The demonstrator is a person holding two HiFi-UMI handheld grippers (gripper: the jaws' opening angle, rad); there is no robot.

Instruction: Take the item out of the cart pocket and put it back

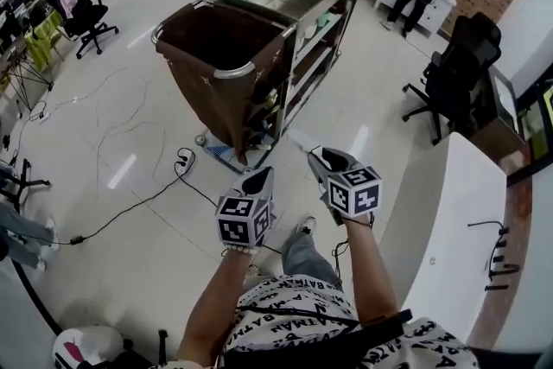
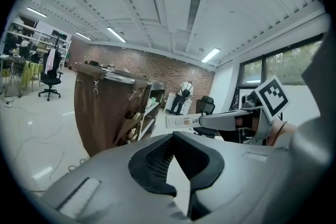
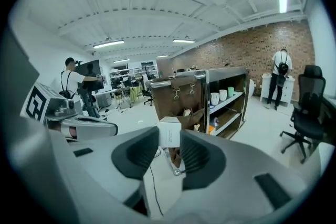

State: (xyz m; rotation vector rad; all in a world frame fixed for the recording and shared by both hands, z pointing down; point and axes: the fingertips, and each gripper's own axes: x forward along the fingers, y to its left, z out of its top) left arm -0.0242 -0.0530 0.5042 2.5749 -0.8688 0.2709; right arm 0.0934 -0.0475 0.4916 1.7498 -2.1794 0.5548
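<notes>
Since the white packet (image 3: pixel 169 132) is out of the cart (image 3: pixel 231 73) and clamped between the pads of the right claw (image 3: pixel 168 145), the coming move turns on how the brown pocket (image 3: pixel 190 113) at the cart's near end lies from that claw. In the right gripper view the pocket sits just past the packet at about 1 o'clock, below the brown bag (image 3: pixel 181 89), so the claw points almost straight at it. In the head view the pocket lies at roughly 11 o'clock from the right claw, well apart across open floor (image 1: pixel 130 125). The packet's long axis runs along the claw's own pointing line. The right gripper view therefore shows only its small square end. The left gripper view shows its full length as a flat printed strip sticking out of the right claw toward 9 o'clock. The head view gives the spacing of both hands to the cart but hardly shows the packet at all. The left claw (image 2: pixel 174 137) has its tips together with nothing between them, and it hangs beside the right at 8 o'clock. Judged from the head view, neither hand is much nearer the pocket, and the right, as carrier, is the one to advance, end first, for the return.
</notes>
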